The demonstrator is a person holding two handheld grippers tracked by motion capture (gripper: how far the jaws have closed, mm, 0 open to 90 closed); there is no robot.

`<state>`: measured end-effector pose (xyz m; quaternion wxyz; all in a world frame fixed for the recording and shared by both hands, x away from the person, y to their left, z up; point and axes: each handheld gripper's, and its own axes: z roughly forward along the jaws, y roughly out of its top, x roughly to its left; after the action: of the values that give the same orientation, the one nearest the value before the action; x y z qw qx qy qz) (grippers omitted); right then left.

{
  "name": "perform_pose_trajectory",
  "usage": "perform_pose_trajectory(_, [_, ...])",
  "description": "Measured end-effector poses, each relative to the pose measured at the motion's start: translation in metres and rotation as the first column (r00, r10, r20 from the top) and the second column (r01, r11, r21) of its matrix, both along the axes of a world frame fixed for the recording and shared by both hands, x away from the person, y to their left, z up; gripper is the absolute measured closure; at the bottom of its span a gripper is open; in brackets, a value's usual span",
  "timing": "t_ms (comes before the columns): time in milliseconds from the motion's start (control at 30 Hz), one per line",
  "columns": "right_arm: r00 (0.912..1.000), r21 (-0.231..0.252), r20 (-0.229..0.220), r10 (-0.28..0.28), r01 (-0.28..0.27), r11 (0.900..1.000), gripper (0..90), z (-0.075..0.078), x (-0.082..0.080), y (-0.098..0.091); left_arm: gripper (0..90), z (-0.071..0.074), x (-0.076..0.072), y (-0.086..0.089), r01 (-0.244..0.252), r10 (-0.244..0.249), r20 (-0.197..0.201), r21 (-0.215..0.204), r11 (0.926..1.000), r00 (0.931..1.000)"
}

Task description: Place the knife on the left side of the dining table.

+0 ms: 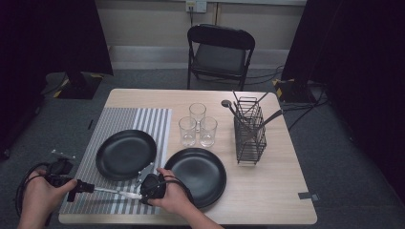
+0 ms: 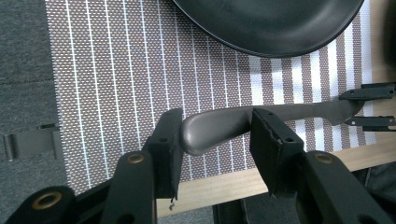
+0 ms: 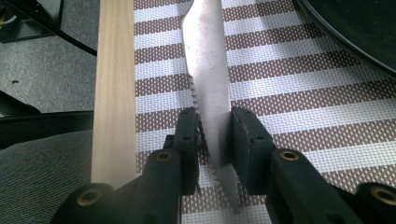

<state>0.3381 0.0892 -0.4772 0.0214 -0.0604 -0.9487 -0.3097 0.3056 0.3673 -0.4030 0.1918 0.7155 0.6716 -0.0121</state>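
A table knife (image 1: 117,192) lies level over the striped placemat (image 1: 129,119) near the table's front edge. My right gripper (image 1: 141,193) is shut on its serrated blade (image 3: 210,79), one pad on each side (image 3: 214,126). The grey handle (image 2: 219,128) runs crosswise through my left gripper (image 2: 215,140). Its rounded end is beside one pad and its shaft passes behind the other. The jaws stand apart and are not pinching it. In the high view the left gripper (image 1: 90,187) is at the mat's front left corner. The right gripper's jaw tips (image 2: 369,107) hold the blade at the far right of the left gripper view.
Two black plates lie close by, one (image 1: 126,154) on the mat, one (image 1: 196,175) on bare wood beside my right hand. Three glasses (image 1: 197,125) stand mid-table. A wire cutlery rack (image 1: 250,131) stands to the right. A folding chair (image 1: 219,52) is behind the table.
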Motion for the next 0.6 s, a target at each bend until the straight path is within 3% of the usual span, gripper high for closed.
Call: perform_pose_trajectory(600, [1.0,0.0,0.003,0.001,-0.001,1.0,73.6,-0.0002,0.0001,0.0005,55.0,-0.0076,0.0004,0.0028,-0.018,0.018,-0.017,0.006,0.9998,0.9997])
